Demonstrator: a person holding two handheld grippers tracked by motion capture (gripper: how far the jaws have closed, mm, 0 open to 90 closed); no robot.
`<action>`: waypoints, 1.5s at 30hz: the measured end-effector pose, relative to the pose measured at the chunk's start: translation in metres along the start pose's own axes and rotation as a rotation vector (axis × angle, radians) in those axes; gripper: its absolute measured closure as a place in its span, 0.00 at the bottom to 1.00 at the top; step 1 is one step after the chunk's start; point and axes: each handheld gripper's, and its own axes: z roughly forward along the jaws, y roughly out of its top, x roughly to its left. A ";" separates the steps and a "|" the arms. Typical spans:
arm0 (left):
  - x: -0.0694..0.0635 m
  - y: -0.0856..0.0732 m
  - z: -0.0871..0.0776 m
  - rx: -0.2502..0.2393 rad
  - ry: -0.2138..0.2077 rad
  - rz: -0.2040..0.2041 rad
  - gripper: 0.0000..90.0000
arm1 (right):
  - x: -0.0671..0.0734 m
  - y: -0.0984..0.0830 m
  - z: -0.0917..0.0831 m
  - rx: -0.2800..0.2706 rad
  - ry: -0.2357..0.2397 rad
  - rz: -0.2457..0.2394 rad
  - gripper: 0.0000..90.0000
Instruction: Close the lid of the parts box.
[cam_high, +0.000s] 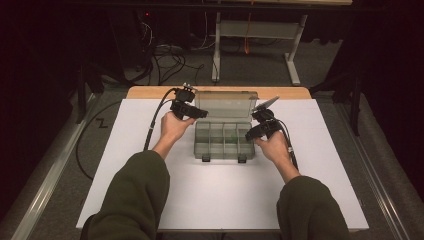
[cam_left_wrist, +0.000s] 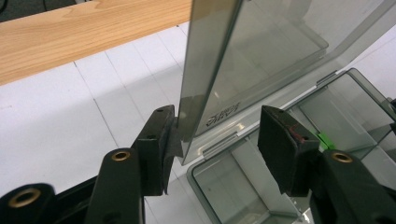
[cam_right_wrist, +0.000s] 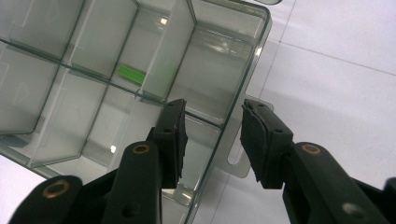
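A smoky clear compartment box lies on the white board with its lid standing upright at the back. A small green piece rests in one compartment. My left gripper is at the lid's left edge. In the left gripper view the lid stands between the jaws of the left gripper; one jaw is against it, the other well off. My right gripper straddles the box's right wall. One jaw of the right gripper is inside the box, one outside, neither pressing.
The white board covers most of the table, with a wooden strip showing behind the box. Beyond the table lie floor cables and a metal stand. Two latch tabs stick out at the box's front.
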 end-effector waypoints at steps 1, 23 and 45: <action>-0.001 0.000 0.000 0.000 0.001 0.001 0.52 | 0.000 0.000 0.000 -0.001 0.000 0.000 0.69; -0.009 -0.010 -0.010 -0.020 -0.006 0.044 0.53 | 0.000 -0.005 0.000 -0.030 0.000 -0.009 0.69; -0.017 -0.013 -0.018 -0.037 0.022 0.085 0.51 | -0.005 -0.015 -0.021 -0.100 0.022 -0.049 0.86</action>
